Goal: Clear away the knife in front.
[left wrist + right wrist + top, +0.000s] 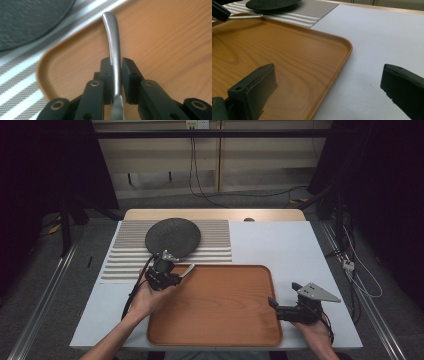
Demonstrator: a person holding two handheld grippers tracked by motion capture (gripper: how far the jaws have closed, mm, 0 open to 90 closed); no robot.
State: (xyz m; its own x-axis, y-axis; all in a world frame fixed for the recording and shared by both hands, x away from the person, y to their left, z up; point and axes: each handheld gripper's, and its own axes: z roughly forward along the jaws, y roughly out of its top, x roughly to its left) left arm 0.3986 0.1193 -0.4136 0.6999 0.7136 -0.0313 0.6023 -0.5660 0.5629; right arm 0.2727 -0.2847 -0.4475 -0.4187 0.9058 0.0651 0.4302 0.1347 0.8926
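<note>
My left gripper (178,278) is shut on a silver metal utensil handle (188,269), holding it just over the far left corner of the wooden tray (215,330). In the left gripper view the handle (113,45) runs up between the two black pads, its rounded end pointing away; the utensil's other end is hidden below the jaws. My right gripper (284,295) stands open at the tray's right edge. In the right gripper view the left jaw sits over the wood, the right jaw over the white table, and nothing lies between them (329,82).
A dark round plate (172,236) rests on a striped placemat (215,237) behind the tray. The white table top (280,240) stretches to the right. Cables trail across the floor beyond the table.
</note>
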